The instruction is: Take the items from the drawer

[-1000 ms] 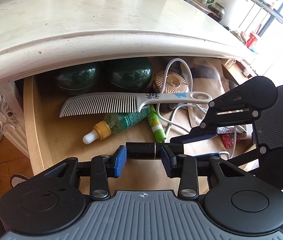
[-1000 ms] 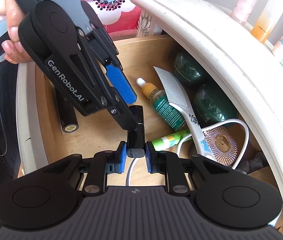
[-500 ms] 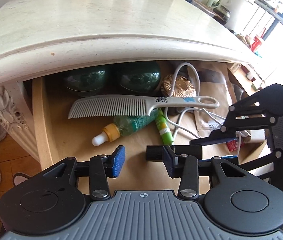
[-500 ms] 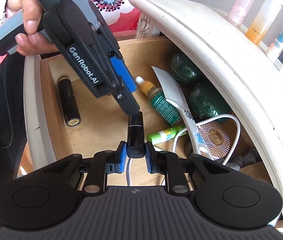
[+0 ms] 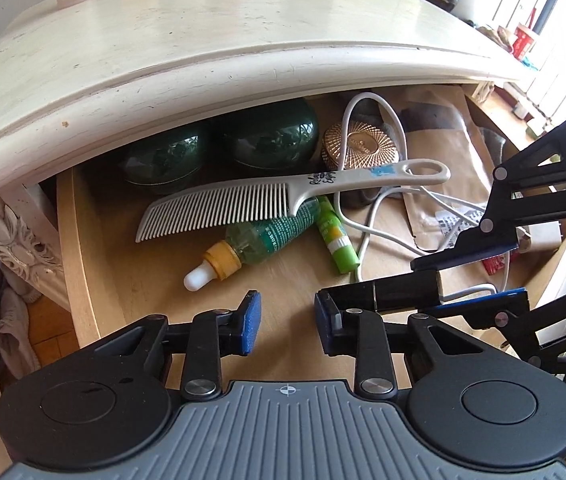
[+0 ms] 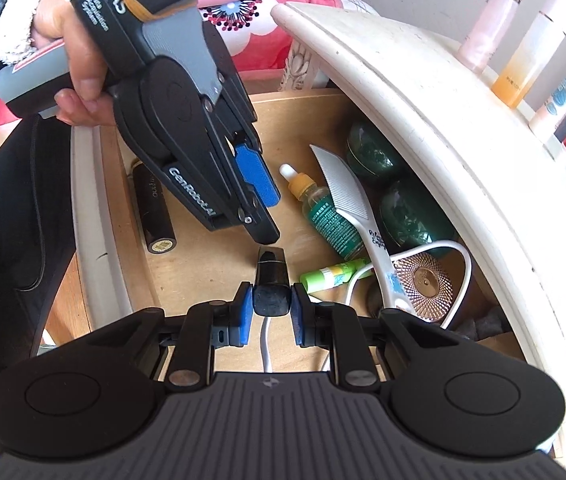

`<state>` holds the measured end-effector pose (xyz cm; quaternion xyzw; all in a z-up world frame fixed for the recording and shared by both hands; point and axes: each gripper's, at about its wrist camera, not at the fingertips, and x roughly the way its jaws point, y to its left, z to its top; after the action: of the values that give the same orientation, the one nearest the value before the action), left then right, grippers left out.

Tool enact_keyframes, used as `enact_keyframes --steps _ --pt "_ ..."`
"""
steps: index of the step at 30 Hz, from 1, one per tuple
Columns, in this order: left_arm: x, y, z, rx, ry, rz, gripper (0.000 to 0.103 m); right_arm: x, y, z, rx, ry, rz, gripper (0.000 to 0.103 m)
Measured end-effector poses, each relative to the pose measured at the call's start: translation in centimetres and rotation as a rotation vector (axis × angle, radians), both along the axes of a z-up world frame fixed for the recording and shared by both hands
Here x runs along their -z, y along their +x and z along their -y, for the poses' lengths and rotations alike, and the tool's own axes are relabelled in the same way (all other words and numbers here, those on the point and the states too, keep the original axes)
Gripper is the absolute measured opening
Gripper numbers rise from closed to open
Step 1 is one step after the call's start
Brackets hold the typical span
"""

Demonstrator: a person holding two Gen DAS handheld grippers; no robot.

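Observation:
My right gripper [image 6: 269,312] is shut on a small black tube [image 6: 269,276], holding it above the open wooden drawer [image 5: 83,240]. In the left wrist view the same black tube [image 5: 387,294] sticks out from the right gripper [image 5: 431,284], and its free end reaches the outer side of my left gripper's right finger. The left gripper [image 5: 287,320] has nothing between its blue pads, and its jaws are closing. In the right wrist view a hand holds the left gripper [image 6: 261,208] just above the tube's tip.
The drawer holds a grey comb [image 5: 283,196], a green dropper bottle [image 5: 259,240], a light-green stick [image 5: 333,236], two dark green jars [image 5: 271,136], a rose-gold lid [image 5: 359,148], a white cable [image 5: 367,236], brown paper [image 5: 443,152] and a black cylinder [image 6: 154,208]. Bottles [image 6: 531,64] stand on the overhanging cream tabletop [image 5: 243,20].
A second ago the black tube lay between the left gripper's pads; that gripper has slid off it to the left and its jaws have narrowed. The right gripper keeps its grip.

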<state>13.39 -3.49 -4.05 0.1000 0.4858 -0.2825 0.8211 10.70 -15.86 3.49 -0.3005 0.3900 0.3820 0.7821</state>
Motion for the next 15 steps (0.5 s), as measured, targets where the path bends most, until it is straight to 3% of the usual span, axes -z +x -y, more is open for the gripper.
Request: enact_keyframes --steps 15 --pt "0.2 -1.1 1.0 0.110 0.030 0.018 0.031 -0.9 0.4 -0.7 -0.013 0.011 0.004 0.020"
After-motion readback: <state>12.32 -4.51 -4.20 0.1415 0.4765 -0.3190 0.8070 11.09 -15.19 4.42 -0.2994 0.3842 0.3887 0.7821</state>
